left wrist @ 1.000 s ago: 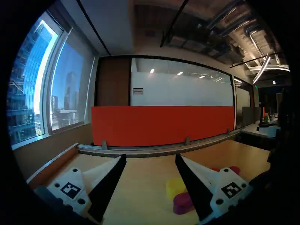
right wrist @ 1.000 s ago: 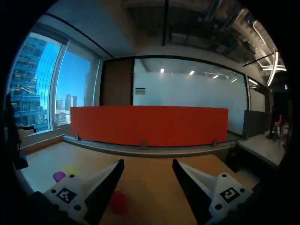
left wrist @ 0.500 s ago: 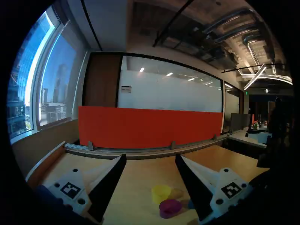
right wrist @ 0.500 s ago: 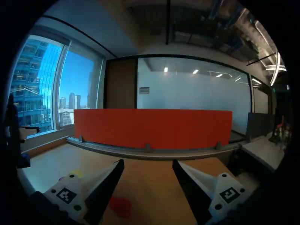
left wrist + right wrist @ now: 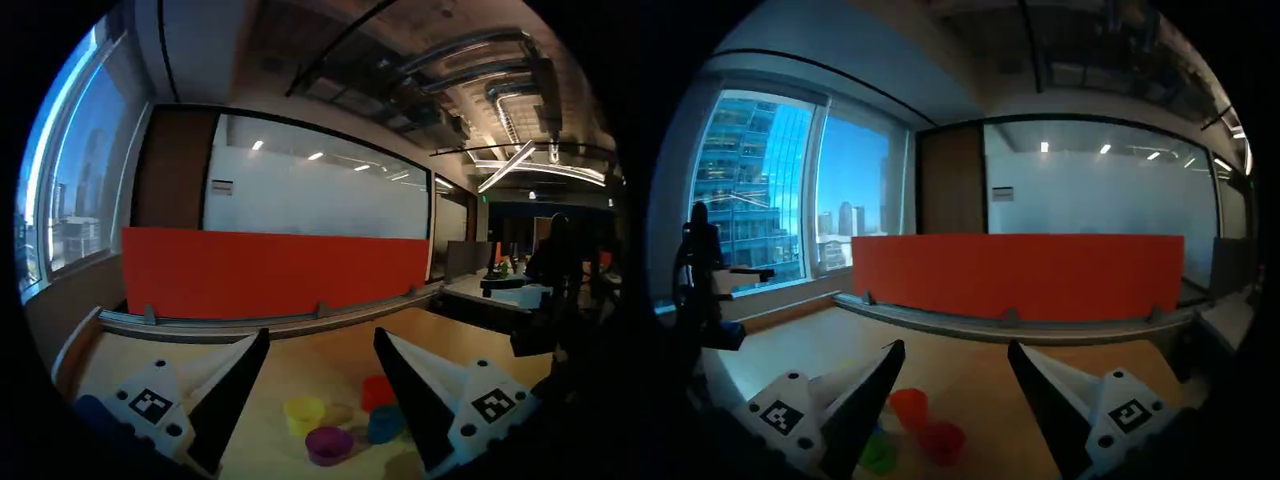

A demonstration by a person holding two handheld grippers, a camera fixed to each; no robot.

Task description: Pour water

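Over the bench [image 5: 320, 370] both grippers hang spread and empty: the left gripper [image 5: 320, 332] above the yellow cup [image 5: 304, 414], purple cup [image 5: 330, 444], blue cup [image 5: 386, 422] and red cup [image 5: 374, 392], the right gripper [image 5: 954, 344] likewise low. Best, I judge: descend, pinch one cup's wall squarely, keep it upright. The markers [image 5: 150, 406] bear code squares; no writing is readable
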